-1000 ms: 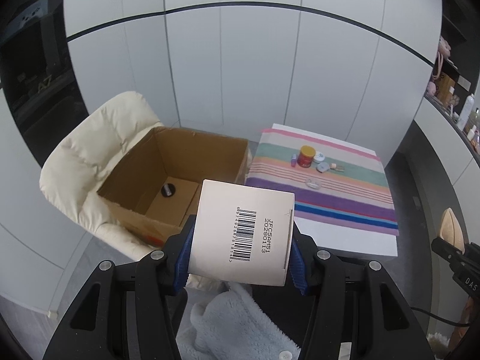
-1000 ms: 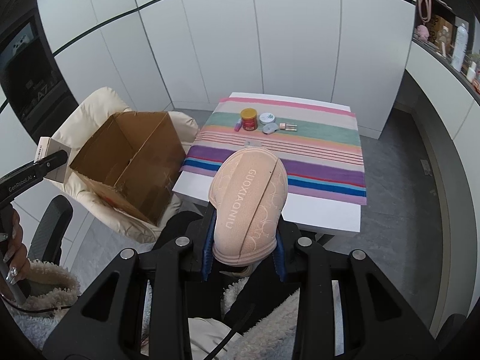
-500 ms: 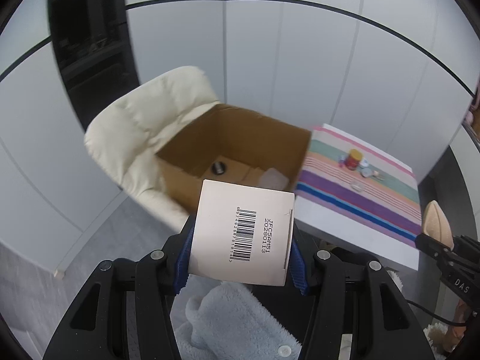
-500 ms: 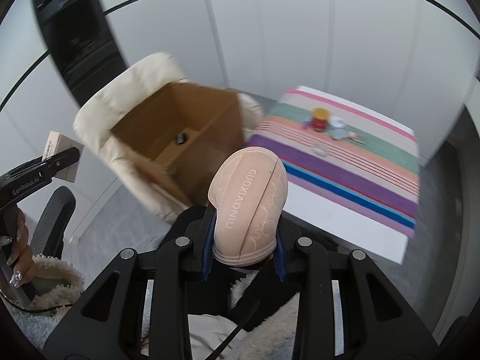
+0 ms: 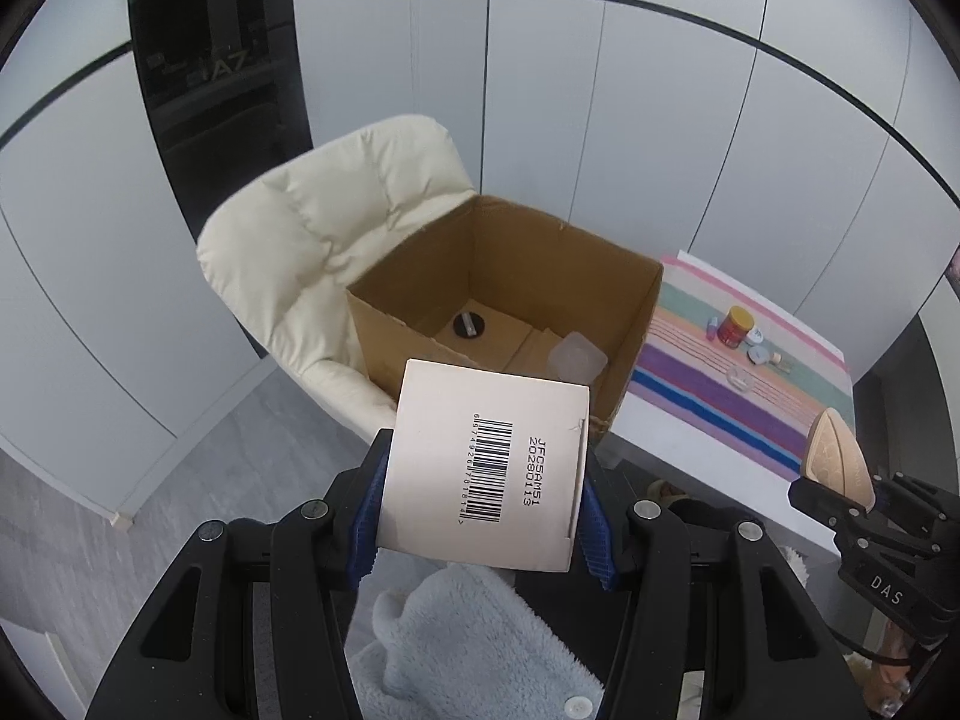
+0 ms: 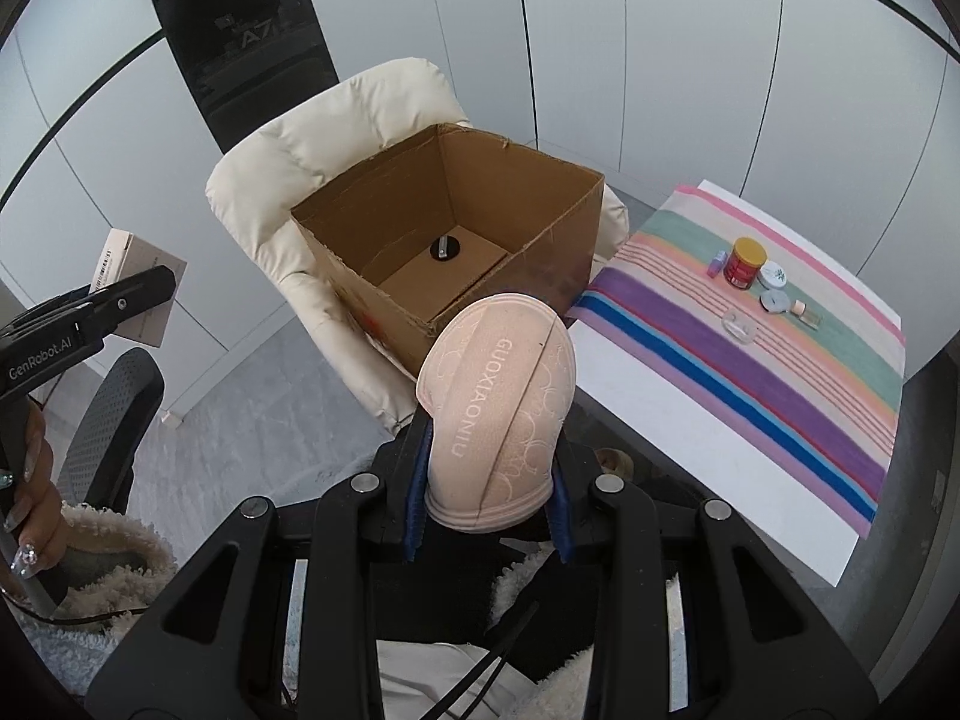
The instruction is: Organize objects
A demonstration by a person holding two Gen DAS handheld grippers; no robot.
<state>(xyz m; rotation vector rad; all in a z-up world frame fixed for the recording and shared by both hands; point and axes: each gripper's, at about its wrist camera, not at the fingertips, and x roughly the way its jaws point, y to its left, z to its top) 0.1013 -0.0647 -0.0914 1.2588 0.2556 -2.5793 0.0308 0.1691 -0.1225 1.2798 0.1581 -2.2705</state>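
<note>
Room: white panelled wall (image 5: 660,120) behind, a dark glass panel (image 5: 216,60) to the left, grey floor.
Chair: cream padded chair (image 5: 324,228) carrying the cardboard box on its seat.
Cardboard box: open-topped cardboard box (image 6: 456,228), its flaps standing up; a small black round item (image 6: 445,249) lies on its floor, and the left wrist view also shows a clear plastic container (image 5: 576,357) inside by the near right wall.
Table: white table (image 6: 690,432) just right of the box, covered by a striped cloth (image 6: 780,372).
Things on the cloth: red jar with a yellow lid (image 6: 745,263), a small purple item (image 6: 716,264) to its left, a white round tin (image 6: 774,275) to its right, a grey round compact (image 6: 775,302), a small bottle lying down (image 6: 807,312) and a clear little piece (image 6: 739,325), all close together at the far end.
Left claw: left claw (image 5: 480,504) clamped by its blue pads on a white carton (image 5: 486,456), barcode face up, held in the air short of the box's near wall.
Right claw: right claw (image 6: 489,498) gripping a pink padded insole-like piece (image 6: 504,402) printed GUOXIAONIU, held upright in front of the box's near corner.
Person: a hand (image 6: 30,516) with decorated nails on the left claw's handle, in a fleecy sleeve (image 6: 114,546).
</note>
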